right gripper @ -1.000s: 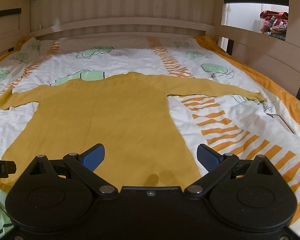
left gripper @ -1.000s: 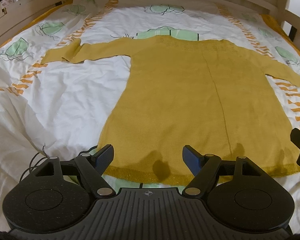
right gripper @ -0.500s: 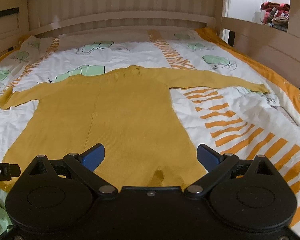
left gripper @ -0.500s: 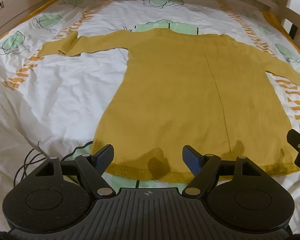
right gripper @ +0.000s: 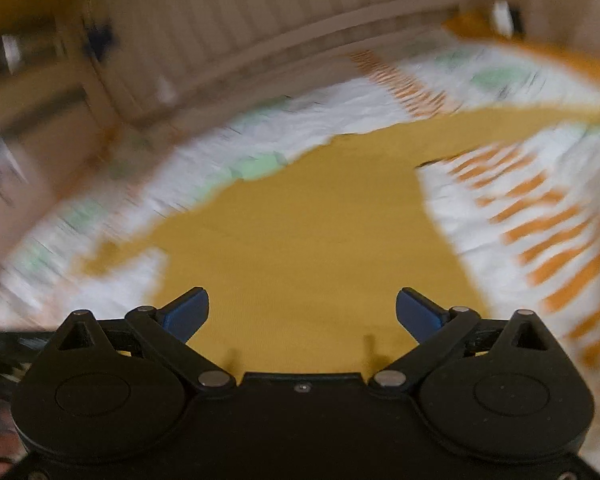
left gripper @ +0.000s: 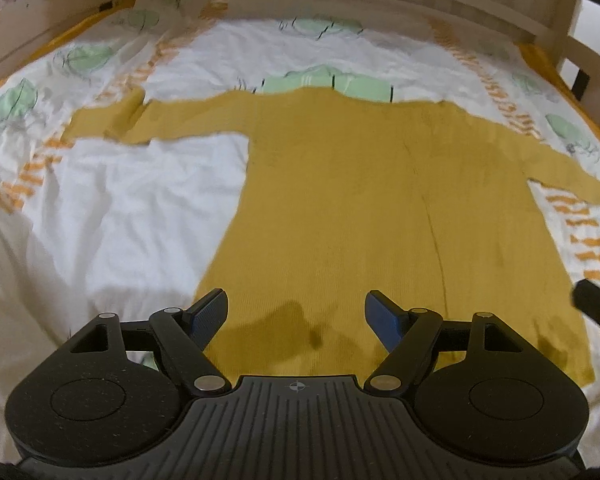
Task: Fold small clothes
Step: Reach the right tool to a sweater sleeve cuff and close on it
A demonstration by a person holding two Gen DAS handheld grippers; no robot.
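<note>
Seen from its own wrist camera, the left gripper (left gripper: pixel 296 314) is matte black, flecked plastic with two round housings flanking a ribbed centre plate bearing a small crosshair mark. Silver pivot pins stud its angled link arms, which end in blue fingertips (left gripper: pixel 210 312). The right gripper (right gripper: pixel 302 314) is built alike, but its centre plate is smooth, with one small screw near the plate's front edge.

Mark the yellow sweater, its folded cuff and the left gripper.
yellow sweater (left gripper: pixel 380 200), left wrist view, middle of the body.
folded cuff (left gripper: pixel 130 114), left wrist view, turned-back sleeve end.
left gripper (left gripper: pixel 296 314), left wrist view, between open fingertips.
</note>
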